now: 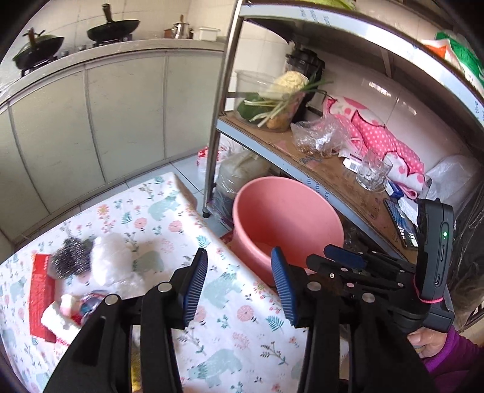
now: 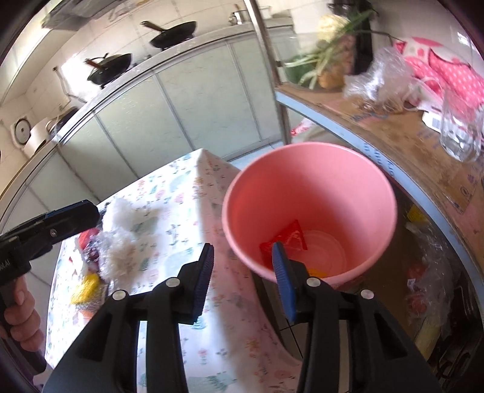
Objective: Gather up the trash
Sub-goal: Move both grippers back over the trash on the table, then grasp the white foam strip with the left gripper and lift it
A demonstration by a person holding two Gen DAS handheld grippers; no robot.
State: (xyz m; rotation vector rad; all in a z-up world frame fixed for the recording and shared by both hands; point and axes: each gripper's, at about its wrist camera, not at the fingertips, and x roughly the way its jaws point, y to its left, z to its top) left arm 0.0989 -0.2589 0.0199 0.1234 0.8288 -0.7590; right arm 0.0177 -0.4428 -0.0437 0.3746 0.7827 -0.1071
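Trash sits heaped near the left edge of the floral tablecloth; both the left gripper and right gripper show jaws apart, empty. Pink bucket beside the table's corner holds a red wrapper; beyond, cabinets and woks.

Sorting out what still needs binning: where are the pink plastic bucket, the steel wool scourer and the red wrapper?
Pink plastic bucket [image 2: 314,169], right wrist view, inner wall.
Steel wool scourer [image 1: 71,257], left wrist view, centre.
Red wrapper [image 2: 289,238], right wrist view, middle.
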